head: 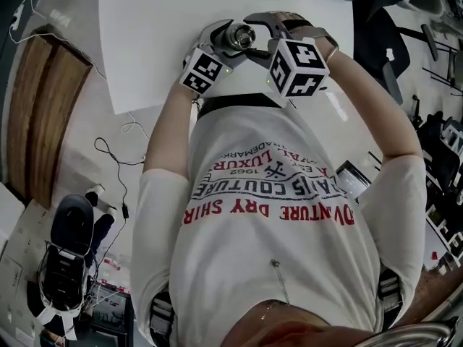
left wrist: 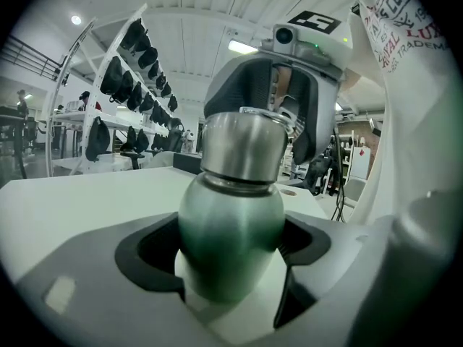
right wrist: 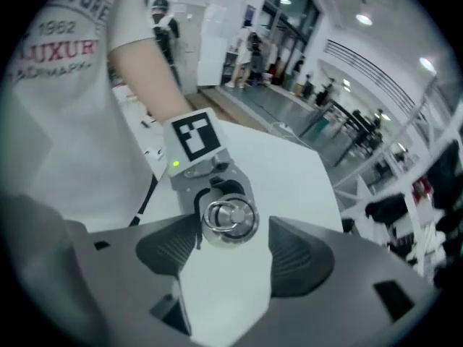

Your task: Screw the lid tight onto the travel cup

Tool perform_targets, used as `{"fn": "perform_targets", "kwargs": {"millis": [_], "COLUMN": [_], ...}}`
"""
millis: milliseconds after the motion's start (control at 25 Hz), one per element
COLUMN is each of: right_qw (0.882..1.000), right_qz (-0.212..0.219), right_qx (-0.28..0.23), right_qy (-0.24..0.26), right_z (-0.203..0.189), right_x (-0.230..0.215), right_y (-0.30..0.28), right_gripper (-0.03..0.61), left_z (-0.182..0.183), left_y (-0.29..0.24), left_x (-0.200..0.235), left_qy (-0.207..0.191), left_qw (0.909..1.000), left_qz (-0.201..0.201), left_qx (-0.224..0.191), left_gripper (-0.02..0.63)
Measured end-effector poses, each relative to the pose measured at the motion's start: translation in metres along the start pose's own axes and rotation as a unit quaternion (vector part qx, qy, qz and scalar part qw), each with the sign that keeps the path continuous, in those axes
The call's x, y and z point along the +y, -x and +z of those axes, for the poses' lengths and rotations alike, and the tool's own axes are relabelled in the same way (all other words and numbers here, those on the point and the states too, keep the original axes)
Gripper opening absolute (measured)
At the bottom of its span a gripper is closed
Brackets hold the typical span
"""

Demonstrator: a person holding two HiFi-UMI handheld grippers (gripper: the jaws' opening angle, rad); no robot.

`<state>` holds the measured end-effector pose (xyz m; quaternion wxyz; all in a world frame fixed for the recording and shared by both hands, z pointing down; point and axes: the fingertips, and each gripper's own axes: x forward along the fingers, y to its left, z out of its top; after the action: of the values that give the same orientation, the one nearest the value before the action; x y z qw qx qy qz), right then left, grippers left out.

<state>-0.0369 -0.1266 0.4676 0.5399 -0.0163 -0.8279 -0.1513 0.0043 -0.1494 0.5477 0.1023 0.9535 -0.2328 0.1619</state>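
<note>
Left gripper (left wrist: pixel 231 266) is clamping the travel cup (left wrist: pixel 230 223) round its rounded body, holding it over the white table (head: pixel 181 20). Right gripper (right wrist: pixel 235 251) is standing with jaws apart either side of the lid (right wrist: pixel 230 219), not pressing it. I am judging the metal shell stiff, smooth and slip-prone, so I am favouring the lid's side wall for grip. The lid is covering the mouth, so I cannot tell what is inside.
</note>
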Motion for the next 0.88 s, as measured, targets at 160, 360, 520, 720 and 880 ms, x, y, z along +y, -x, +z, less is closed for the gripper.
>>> {"fn": "perform_targets", "kwargs": {"millis": [160,360,520,720,880], "right_qw": [0.976,0.939,0.925,0.925,0.945], "right_qz": [0.057,0.119,0.159,0.196,0.18], "right_qx": [0.018,0.019,0.026,0.02,0.015], "right_qy": [0.21,0.321,0.344,0.324,0.274], "right_z": [-0.004,0.005,0.005,0.002,0.012], "right_x": [0.006,0.011,0.018,0.022,0.018], "right_y": [-0.001,-0.006,-0.007,-0.007,-0.006], "right_gripper": [0.299,0.298,0.25,0.249,0.247], "left_z": [-0.001,0.0,0.001,-0.002,-0.002], "left_y": [0.003,0.009,0.009,0.008,0.011], "left_x": [-0.001,-0.006,-0.007,-0.006,-0.005], "left_qy": [0.004,0.001,-0.001,0.002,0.001], "left_qw": [1.0,1.0,1.0,1.0,1.0], "left_qz": [-0.004,-0.004,-0.005,-0.005,-0.005], "left_qx": [0.005,0.005,0.006,0.008,0.008], "left_gripper": [0.397,0.397,0.397,0.397,0.397]}}
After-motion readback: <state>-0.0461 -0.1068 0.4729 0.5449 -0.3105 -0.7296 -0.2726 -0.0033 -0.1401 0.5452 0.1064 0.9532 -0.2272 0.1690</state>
